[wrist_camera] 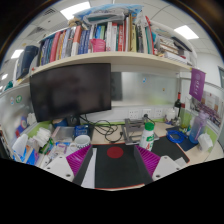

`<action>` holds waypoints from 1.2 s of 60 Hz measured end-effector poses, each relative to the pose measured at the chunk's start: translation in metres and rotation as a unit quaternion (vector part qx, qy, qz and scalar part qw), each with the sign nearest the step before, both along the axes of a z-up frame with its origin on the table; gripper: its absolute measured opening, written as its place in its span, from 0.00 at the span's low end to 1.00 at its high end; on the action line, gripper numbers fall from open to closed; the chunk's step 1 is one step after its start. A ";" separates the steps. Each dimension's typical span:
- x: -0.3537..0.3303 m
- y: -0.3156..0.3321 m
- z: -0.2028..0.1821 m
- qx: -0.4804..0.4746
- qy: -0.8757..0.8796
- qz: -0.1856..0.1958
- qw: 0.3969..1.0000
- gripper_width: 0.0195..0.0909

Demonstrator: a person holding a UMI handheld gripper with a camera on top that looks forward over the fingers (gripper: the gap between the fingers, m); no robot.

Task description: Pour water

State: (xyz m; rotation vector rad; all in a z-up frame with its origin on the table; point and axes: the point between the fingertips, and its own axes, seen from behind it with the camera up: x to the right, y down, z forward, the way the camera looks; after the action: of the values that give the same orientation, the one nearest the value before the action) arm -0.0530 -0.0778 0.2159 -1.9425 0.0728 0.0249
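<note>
A black container (114, 168) with a round red mark (115, 153) on its top fills the space between my fingers. My gripper (115, 160) is shut on it, with the magenta pads (149, 160) pressed against its left and right sides. A pale strip runs along its left side by the left pad. The container hides the desk straight below it. I see no water and no receiving vessel that I can tell for sure.
Beyond the fingers lies a cluttered desk with a dark monitor (70, 90), a white bottle with a green cap (148, 133), cables and small bottles. A shelf of books (100, 40) runs above. A dark bottle (180, 104) stands at the right.
</note>
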 end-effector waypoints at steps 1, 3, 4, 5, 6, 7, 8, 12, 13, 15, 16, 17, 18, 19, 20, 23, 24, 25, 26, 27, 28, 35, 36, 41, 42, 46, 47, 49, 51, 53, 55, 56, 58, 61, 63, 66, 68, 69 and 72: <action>0.006 0.002 -0.004 -0.002 -0.003 -0.004 1.000 0.92; 0.021 0.006 -0.013 -0.007 -0.008 -0.012 1.000 0.92; 0.028 0.008 -0.017 -0.009 -0.011 -0.017 1.000 0.92; 0.035 0.009 -0.022 -0.012 -0.013 -0.021 1.000 0.92; 0.043 0.011 -0.026 -0.014 -0.016 -0.025 0.999 0.92; 0.041 0.004 -0.024 -0.018 -0.017 -0.032 0.999 0.92; 0.056 0.012 -0.035 -0.018 -0.019 -0.036 0.999 0.92; 0.083 0.022 -0.054 -0.023 -0.026 -0.051 0.998 0.91; 0.089 0.025 -0.059 -0.024 -0.028 -0.053 0.998 0.91; 0.099 0.031 -0.067 -0.025 -0.031 -0.056 0.998 0.91; 0.104 0.034 -0.071 -0.026 -0.031 -0.056 0.998 0.91; 0.107 0.038 -0.076 -0.026 -0.031 -0.055 0.998 0.91; 0.110 0.042 -0.080 -0.026 -0.029 -0.053 0.998 0.91; 0.113 0.046 -0.083 -0.026 -0.028 -0.052 0.998 0.91; 0.116 0.050 -0.087 -0.027 -0.026 -0.052 0.998 0.91; 0.125 0.065 -0.094 -0.023 -0.020 -0.050 0.998 0.91; 0.128 0.070 -0.096 -0.020 -0.020 -0.050 0.998 0.91; 0.132 0.074 -0.097 -0.017 -0.021 -0.050 0.998 0.91; 0.135 0.079 -0.098 -0.015 -0.021 -0.051 0.998 0.92; 0.139 0.084 -0.100 -0.013 -0.023 -0.052 0.998 0.92; 0.142 0.089 -0.101 -0.011 -0.024 -0.054 0.998 0.92; 0.160 0.119 -0.113 -0.001 -0.022 -0.062 0.998 0.92; 0.160 0.123 -0.114 0.000 -0.022 -0.061 0.998 0.92; 0.163 0.140 -0.117 0.016 -0.027 -0.054 0.998 0.91; 0.163 0.142 -0.118 0.018 -0.029 -0.053 0.998 0.91; 0.163 0.151 -0.121 0.024 -0.038 -0.049 0.998 0.85; 0.162 0.153 -0.121 0.027 -0.041 -0.048 0.998 0.83; 0.163 0.158 -0.120 0.034 -0.047 -0.049 0.997 0.79; 0.162 0.162 -0.121 0.038 -0.052 -0.049 0.997 0.74; 0.160 0.166 -0.123 0.041 -0.053 -0.048 0.997 0.69; 0.158 0.170 -0.125 0.044 -0.052 -0.047 0.997 0.61; 0.158 0.171 -0.127 0.042 -0.053 -0.046 0.997 0.55; 0.159 0.173 -0.129 0.041 -0.061 -0.050 0.996 0.48; 0.159 0.174 -0.127 0.050 -0.064 -0.053 0.995 0.45; 0.159 0.175 -0.125 0.056 -0.064 -0.056 0.995 0.42; 0.161 0.176 -0.124 0.067 -0.061 -0.061 0.994 0.35; 0.162 0.176 -0.124 0.073 -0.056 -0.064 0.994 0.31; 0.163 0.177 -0.123 0.076 -0.054 -0.065 0.994 0.29; 0.163 0.177 -0.123 0.081 -0.053 -0.065 0.993 0.25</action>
State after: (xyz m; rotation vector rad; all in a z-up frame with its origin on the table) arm 0.1101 0.0991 0.0926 -1.7705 0.1229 -0.1543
